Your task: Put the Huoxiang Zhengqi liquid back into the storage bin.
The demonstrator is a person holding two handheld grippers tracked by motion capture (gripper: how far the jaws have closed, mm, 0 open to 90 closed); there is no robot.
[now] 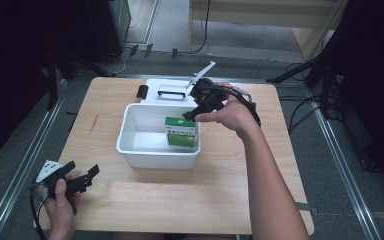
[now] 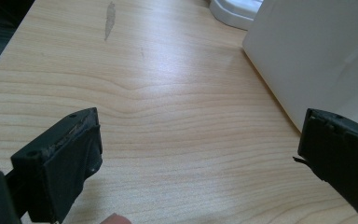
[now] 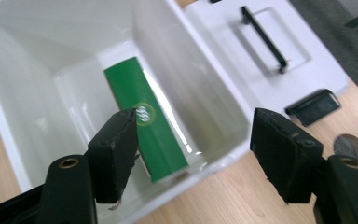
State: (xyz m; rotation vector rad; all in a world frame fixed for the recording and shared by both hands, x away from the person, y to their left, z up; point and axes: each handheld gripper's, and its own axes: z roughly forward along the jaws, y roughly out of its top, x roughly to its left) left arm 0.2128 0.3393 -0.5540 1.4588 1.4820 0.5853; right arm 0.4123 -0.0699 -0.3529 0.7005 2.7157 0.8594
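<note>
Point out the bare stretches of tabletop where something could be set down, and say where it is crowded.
Free: the wooden table in front of the white bin, between the left gripper and the person's forearm; also the strip left of the bin. Crowded: the far edge, where the white lid and black clip lie, and the bin's right side under the right gripper, above the green box.

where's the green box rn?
High view: the green box stands inside the white bin, against its right wall, just below the right gripper. Behind the bin lies the white lid.
</note>
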